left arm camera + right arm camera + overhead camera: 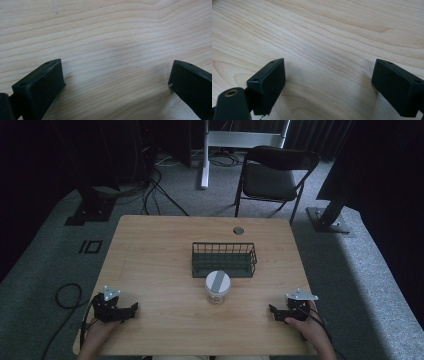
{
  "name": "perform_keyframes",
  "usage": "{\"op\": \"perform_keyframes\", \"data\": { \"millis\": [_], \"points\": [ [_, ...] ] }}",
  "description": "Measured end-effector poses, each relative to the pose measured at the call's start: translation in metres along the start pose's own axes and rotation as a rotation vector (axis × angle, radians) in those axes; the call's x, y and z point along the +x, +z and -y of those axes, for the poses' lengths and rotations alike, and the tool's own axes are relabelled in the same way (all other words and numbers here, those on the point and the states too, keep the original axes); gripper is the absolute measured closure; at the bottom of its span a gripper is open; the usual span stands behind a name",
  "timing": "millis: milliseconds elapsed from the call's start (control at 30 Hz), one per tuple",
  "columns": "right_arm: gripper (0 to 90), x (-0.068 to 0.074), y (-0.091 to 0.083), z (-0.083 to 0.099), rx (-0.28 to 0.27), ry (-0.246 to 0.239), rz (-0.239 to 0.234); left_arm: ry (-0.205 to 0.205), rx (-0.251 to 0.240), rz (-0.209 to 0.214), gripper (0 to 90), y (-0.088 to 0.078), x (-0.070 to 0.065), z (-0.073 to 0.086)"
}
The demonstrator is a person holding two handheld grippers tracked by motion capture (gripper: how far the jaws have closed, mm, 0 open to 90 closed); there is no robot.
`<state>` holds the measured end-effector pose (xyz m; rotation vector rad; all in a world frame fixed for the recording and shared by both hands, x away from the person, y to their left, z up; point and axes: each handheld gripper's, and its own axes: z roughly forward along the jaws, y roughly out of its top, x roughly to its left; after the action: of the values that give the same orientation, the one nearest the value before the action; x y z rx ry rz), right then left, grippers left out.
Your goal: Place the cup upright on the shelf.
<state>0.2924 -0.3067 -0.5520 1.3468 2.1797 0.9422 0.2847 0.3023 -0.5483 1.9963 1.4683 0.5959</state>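
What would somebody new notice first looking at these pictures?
Probably the clear jar with a white lid, standing near the middle of the wooden table just in front of a dark wire basket. Next, the two hand-held claws resting at the near corners, left claw and right claw, both open and holding nothing. Behind the table stands a black folding chair.

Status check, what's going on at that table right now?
Left gripper open, empty, near table edge. Right gripper open, empty. Clear jar upright, just in front of wire basket. Nothing between.
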Motion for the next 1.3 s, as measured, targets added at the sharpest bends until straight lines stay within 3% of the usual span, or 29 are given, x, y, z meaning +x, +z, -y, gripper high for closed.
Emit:
{"op": "perform_keyframes", "data": {
  "millis": [667,1100,1300],
  "points": [
    [10.8,0.001,0.0,0.0,-0.002,-0.012,0.007,-0.003,-0.001,-0.002,0.2,0.0,0.0,0.0],
    [11.3,0.002,-0.004,0.0,0.001,-0.016,-0.027,-0.003,-0.001,-0.002,0.1,0.0,0.0,0.0],
    [11.3,0.003,-0.01,-0.005,-0.028,-0.012,-0.04,-0.003,0.0,-0.002,0.2,0.0,0.0,0.0]
  ]
}}
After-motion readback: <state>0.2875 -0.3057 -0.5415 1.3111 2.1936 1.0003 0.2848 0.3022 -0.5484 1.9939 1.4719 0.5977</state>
